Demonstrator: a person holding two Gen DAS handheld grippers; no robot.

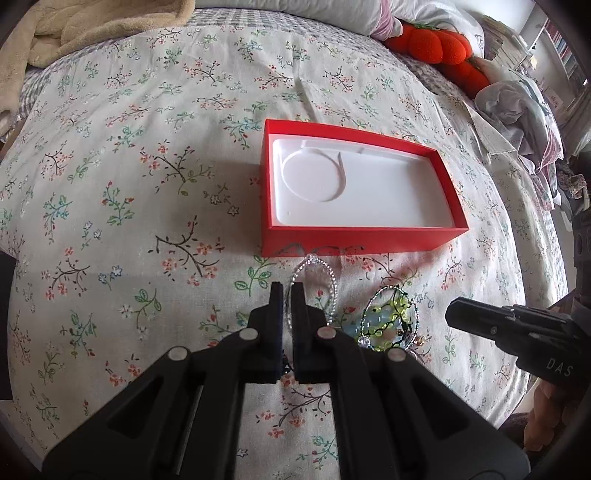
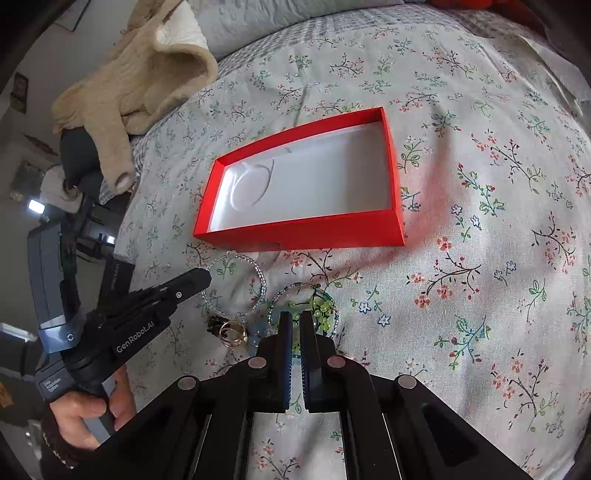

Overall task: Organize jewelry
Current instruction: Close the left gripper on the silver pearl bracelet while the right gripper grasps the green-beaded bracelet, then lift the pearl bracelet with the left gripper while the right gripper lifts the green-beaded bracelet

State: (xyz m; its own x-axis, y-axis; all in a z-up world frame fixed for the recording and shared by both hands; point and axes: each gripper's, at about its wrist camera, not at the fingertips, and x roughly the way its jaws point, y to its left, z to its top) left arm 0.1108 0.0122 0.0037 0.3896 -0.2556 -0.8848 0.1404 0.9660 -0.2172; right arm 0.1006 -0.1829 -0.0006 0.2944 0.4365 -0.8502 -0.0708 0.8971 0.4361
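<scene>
A red box with a white moulded insert lies open on the floral bedspread; it also shows in the right wrist view. In front of it lie a clear beaded bracelet, a green beaded bracelet, gold rings and a dark bead piece. My left gripper has its jaws nearly together at the clear bracelet's edge; from the right wrist view its tip rests by that bracelet. My right gripper is nearly closed over the green bracelet; whether either grips anything is unclear.
A beige blanket lies at the far left of the bed. Pillows and an orange plush sit at the back right, with crumpled clothes on the right edge.
</scene>
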